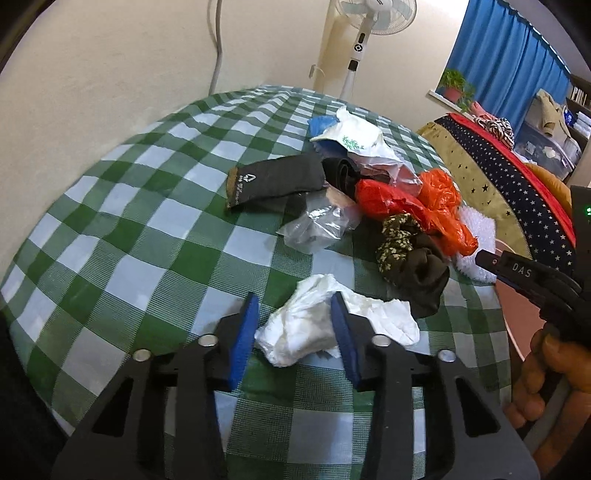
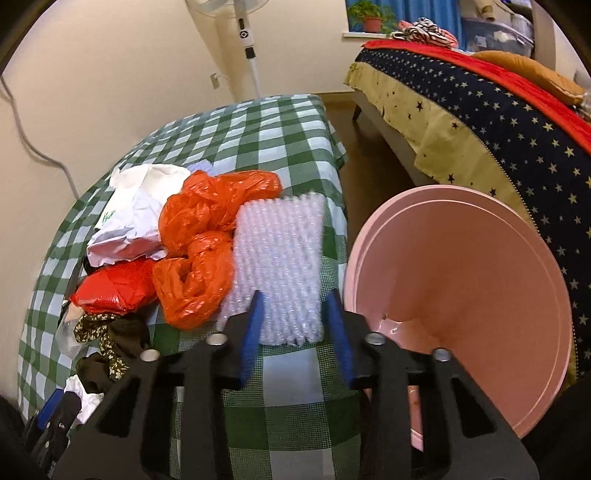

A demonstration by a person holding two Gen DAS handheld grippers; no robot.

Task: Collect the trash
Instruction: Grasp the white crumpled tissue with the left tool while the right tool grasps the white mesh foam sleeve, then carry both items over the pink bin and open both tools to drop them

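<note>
Your left tool (image 1: pixel 295 314) gapes wide around the white tissue wad (image 1: pixel 314 325). Your right tool (image 2: pixel 295 314) straddles bubble wrap (image 2: pixel 280 266), wide; pink bin (image 2: pixel 461 295) at three o'clock.

- Crumpled white tissue (image 1: pixel 325 325): 1
- Orange plastic bags (image 2: pixel 207 236): 1 bunched cluster; separate count cannot be told
- Red plastic bag (image 1: pixel 380 197): 1
- Clear plastic bag (image 1: pixel 317 225): 1
- Bubble wrap sheet (image 2: pixel 280 273): 1
- Pink basin (image 2: pixel 480 295): 1
- Black sock (image 1: pixel 277 181): 1
- Standing fan (image 1: pixel 369 22): 1
</note>
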